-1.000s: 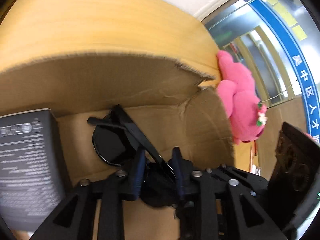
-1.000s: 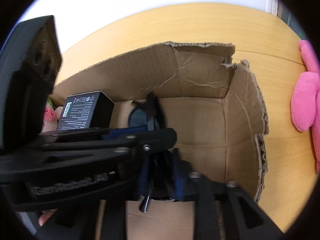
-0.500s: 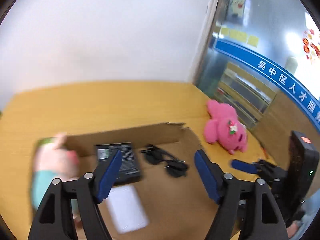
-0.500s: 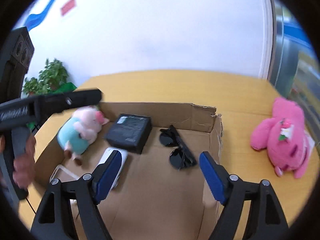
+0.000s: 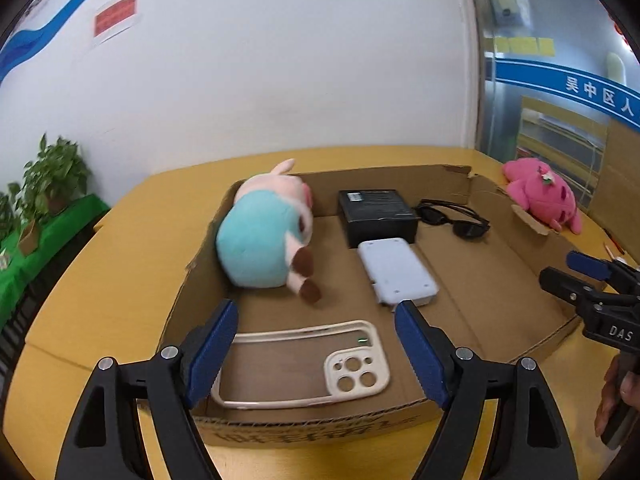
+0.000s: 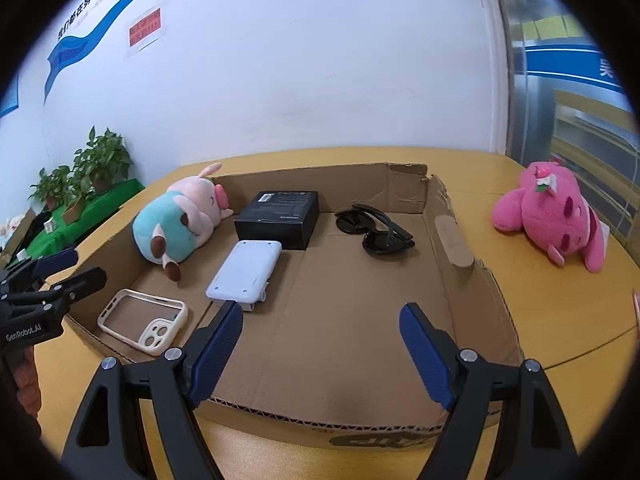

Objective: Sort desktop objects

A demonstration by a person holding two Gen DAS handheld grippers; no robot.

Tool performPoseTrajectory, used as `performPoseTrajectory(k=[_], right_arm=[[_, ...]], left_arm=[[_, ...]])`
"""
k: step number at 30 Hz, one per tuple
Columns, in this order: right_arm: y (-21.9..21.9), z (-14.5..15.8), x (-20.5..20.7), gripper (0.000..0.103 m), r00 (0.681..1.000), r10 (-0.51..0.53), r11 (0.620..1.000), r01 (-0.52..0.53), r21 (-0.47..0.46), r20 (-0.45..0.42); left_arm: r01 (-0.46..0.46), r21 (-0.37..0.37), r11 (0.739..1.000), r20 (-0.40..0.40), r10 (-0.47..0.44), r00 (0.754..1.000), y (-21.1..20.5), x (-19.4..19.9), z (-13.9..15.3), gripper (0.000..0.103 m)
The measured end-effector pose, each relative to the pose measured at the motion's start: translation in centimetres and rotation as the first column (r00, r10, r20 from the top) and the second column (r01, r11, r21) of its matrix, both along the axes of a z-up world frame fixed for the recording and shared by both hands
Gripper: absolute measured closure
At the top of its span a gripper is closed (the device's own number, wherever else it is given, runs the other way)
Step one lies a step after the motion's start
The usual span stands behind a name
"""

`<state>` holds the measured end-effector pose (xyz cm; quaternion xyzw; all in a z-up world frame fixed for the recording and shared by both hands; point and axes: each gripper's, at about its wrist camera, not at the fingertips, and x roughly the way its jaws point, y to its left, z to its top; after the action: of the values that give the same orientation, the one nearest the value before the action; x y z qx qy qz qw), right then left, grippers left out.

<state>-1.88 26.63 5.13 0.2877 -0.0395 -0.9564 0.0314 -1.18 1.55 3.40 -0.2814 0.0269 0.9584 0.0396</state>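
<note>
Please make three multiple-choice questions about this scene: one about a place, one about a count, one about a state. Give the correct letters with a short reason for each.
1. Where does the pink plush toy lie?
A. inside the cardboard box
B. on the table, outside the box
C. on the black box

2. How many things lie inside the cardboard box?
A. three
B. four
C. five

3. What is the state of the right claw?
A. open and empty
B. shut on the sunglasses
C. shut on the phone case

Answers: 1 B, it rests on the wood beyond the box's right wall. 2 C: pig plush, black box, white device, phone case, sunglasses. 3 A, its fingers stand wide apart, holding nothing.
</note>
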Motion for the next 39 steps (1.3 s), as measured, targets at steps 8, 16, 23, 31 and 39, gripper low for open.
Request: performPoseTrajectory(k=[8,16,23,31,39], right_arm=[[-2.2,-2.2,0.5,0.017,0.999,-0.022,0.997,0.025,0.068,-0.046],[-2.0,-2.6,0.9,0.013,0.992,-0.038,0.995,0.048,0.082,-0.117],[-1.9,-2.8,0.7,0.006,0.993,-0.049,0.995,0.058,0.081,-0.112],[-1.6,-2.9,0.5,0.001,0.991,-0.076,0.993,0.085,0.083,-0.106],[-1.6,-2.9,0.5,0.001,0.991,-0.075,0.993,0.084,0.083,-0.107]], left_arm=[[-0.094,0.074,0.993,-0.103,0.101,0.99,-2.2,0.7,-3.0,0.018],[-0.086,0.0,0.996,-0.122,0.085,0.989,-1.3,0.9,-3.5,0.012],[-0.078,-0.001,0.997,-0.116,0.077,0.99,-1.1,0.8,-3.5,0.009],[-0.072,0.001,0.997,-0.115,0.072,0.991,-0.9,0.8,-3.5,0.007],[-0.075,0.001,0.997,-0.115,0.074,0.991,-0.8,0.8,-3.6,0.007]])
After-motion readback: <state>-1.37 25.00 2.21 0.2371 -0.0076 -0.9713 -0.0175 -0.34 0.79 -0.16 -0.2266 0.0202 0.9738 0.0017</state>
